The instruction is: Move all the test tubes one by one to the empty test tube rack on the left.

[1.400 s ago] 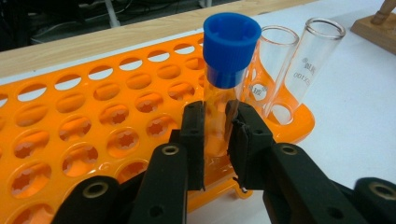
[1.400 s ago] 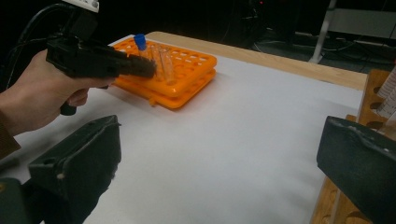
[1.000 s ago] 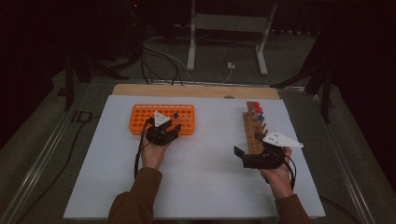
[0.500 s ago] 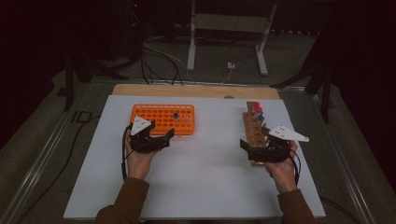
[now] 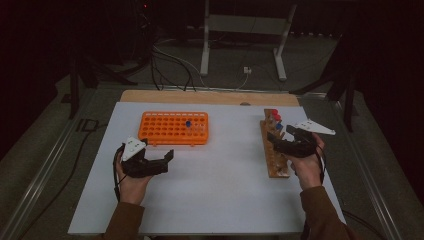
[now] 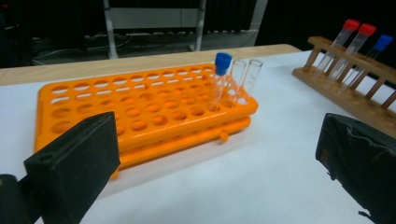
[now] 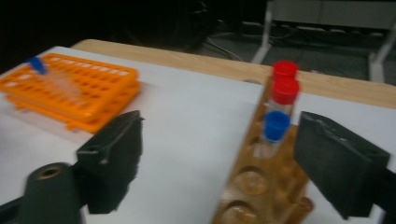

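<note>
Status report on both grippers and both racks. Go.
Left gripper open, empty. Right gripper open over wooden rack. Orange plastic rack holds one blue-capped tube. Nothing obstructing.

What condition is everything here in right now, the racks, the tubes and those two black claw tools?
Orange plastic tube rack: mostly empty holes.
Blue-capped tube in it: upright, capped.
Two clear tubes beside it: uncapped.
Wooden tube rack: near holes empty.
Two red-capped tubes: capped.
Blue-capped tube: capped.
Left gripper: open, empty.
Right gripper: open, empty.

A white-topped table carries an orange rack and a wooden rack, well apart.
</note>
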